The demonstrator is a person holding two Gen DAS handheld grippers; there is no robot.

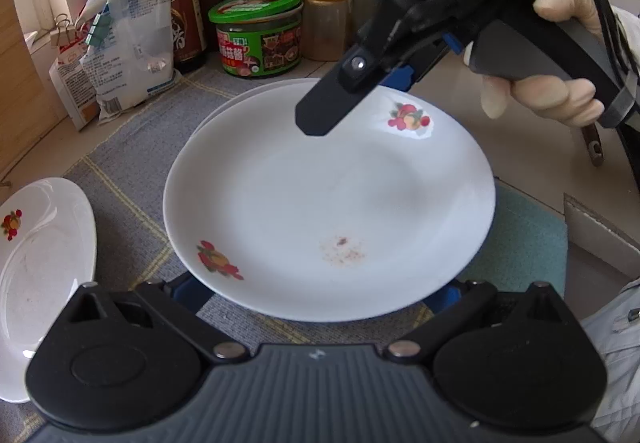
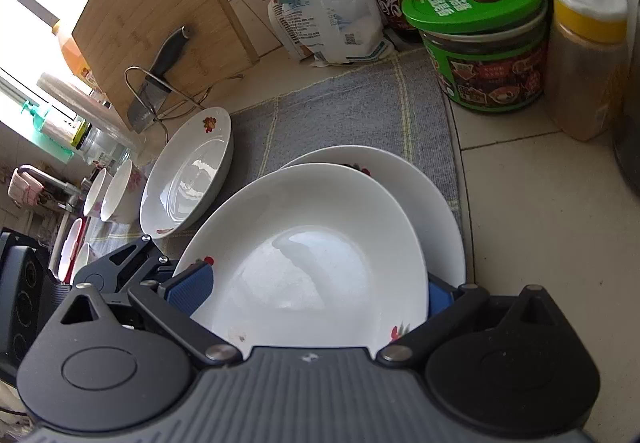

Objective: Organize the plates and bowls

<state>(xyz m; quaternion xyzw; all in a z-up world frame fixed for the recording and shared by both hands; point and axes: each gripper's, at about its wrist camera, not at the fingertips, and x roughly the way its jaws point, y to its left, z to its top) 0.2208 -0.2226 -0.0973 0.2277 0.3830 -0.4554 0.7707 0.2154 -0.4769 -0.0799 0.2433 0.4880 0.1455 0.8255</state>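
Right gripper (image 1: 320, 119) clamps the far rim of the top plate (image 1: 328, 199), which sits tilted over a lower plate (image 2: 416, 183) on the grey mat (image 1: 132, 163); left gripper (image 1: 316, 295) straddles the near rim, grip unclear. Lower it flat and centred so the rims nest. Tiled kitchen counter (image 2: 540, 223), jars and bags behind, more bowls (image 2: 120, 191) left.

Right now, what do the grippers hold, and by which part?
Both grip the top plate by opposite rims: the right gripper its far rim, the left gripper its near rim.
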